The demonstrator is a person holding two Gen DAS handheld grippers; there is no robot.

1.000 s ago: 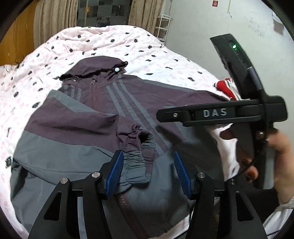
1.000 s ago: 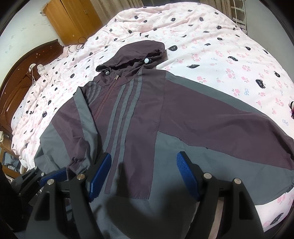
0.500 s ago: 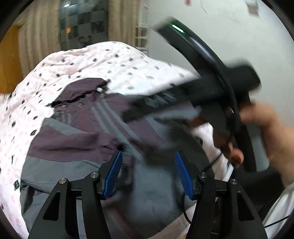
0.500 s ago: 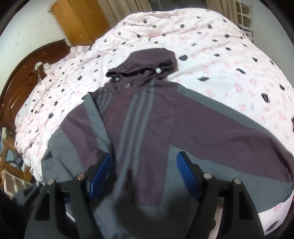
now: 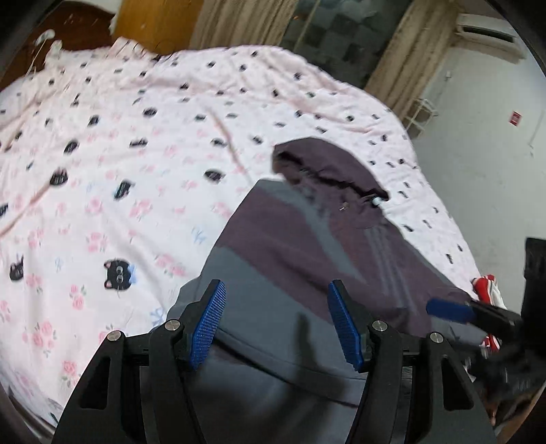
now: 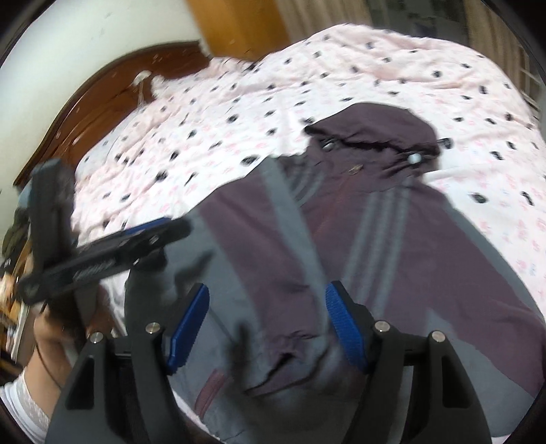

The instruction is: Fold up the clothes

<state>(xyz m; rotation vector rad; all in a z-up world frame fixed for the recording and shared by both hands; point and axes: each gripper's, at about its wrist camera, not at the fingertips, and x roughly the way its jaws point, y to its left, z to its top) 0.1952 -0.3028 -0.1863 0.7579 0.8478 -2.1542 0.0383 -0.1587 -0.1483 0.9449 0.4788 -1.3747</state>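
Observation:
A purple and grey hooded jacket (image 5: 307,259) lies face up on the pink patterned bed sheet (image 5: 119,153), hood (image 5: 327,164) toward the far side. In the right wrist view one sleeve (image 6: 259,273) is folded across the jacket's front (image 6: 392,256). My left gripper (image 5: 276,322) hovers open over the grey lower part near the jacket's left edge, with nothing pinched. My right gripper (image 6: 266,328) is over the folded sleeve and its jaws are closing, but the pads press on nothing. Each gripper shows in the other's view: the left gripper (image 6: 160,230) held by a hand (image 6: 51,331), the right gripper (image 5: 443,309) blurred.
A dark wooden headboard (image 6: 102,95) and a wooden wardrobe (image 5: 153,24) stand beyond the bed. Curtains (image 5: 245,20) and a white wire rack (image 5: 421,112) line the far side. A red and white cloth (image 5: 488,290) lies at the bed's right edge.
Both views have swung and rolled toward the jacket's left side. The sleeve cuff that lay between my left fingers is gone from between them. The left gripper has come up into the right wrist view.

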